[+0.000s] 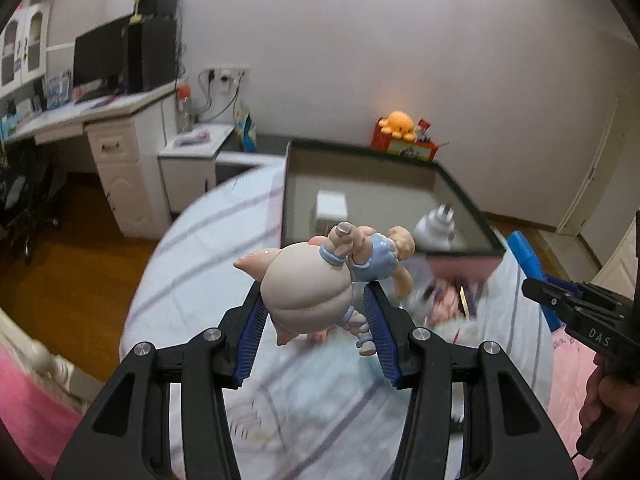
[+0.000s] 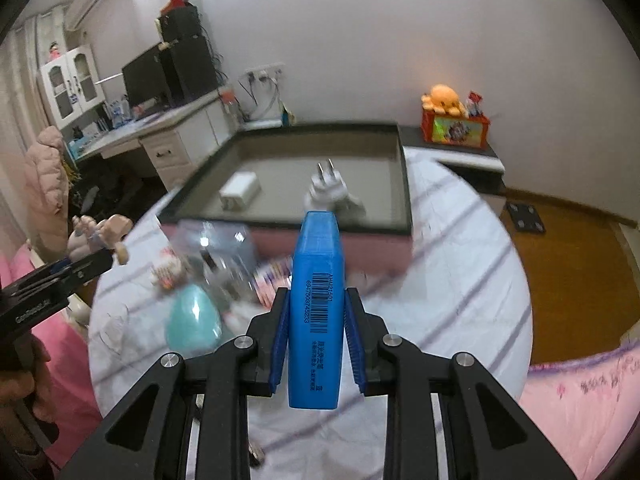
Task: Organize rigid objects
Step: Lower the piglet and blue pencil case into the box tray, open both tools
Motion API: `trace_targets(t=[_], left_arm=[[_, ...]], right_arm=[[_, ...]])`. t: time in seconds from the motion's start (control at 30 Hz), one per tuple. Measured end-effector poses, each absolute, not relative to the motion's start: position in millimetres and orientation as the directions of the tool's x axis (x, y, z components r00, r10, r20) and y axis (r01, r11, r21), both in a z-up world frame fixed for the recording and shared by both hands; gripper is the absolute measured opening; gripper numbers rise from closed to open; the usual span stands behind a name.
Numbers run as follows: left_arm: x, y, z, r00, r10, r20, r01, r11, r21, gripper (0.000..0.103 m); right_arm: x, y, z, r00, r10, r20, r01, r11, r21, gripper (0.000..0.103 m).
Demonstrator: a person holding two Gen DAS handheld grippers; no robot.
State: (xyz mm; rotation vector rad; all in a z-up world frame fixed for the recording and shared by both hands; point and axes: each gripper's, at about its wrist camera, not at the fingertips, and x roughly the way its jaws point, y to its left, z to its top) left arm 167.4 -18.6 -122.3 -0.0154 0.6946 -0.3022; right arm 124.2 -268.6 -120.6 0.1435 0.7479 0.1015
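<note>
Jaws pinching on both sides: the left gripper (image 1: pixel 316 308) clamps a chubby toy figurine (image 1: pixel 316 280) by its rounded body, the right gripper (image 2: pixel 316 320) squeezes a blue barcoded box (image 2: pixel 317 320) along its narrow sides. Both hang above the bed (image 2: pixel 460 280), aimed at the dark-rimmed tray (image 2: pixel 404 176) at its far edge, likely the drop spot, where a white charger (image 2: pixel 239 191) and white plug (image 2: pixel 330 192) already lie. Teal egg (image 2: pixel 194 316) waits on the striped sheet; desk (image 1: pixel 116 108) beyond.
</note>
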Motion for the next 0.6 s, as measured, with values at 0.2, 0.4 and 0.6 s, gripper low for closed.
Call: trace_targets(t=[0.2,0.4,0.6], left_arm=[[215,-49,-97,0.744,-0.303,-0.595,0.311,0.946,-0.092,0.05],[276,-82,-102,0.713,-0.315,-0.626,0.337,0.937,-0.088,0.05],[335,-115,-130,0.628,-0.295,-0.72,0.363,0.929,-0.064,0.05]], right_arm=[[176,-271,-90,0.763,0.152,-0.629,-0.073,0.986,0.149,0.026],[246,-282,-93,0.74,0.156,-0.654,-0.071,0.986,0.154,0.026],[308,-295,-123,0.672,0.174,-0.72,-0.05,0.98,0.19,0.027]])
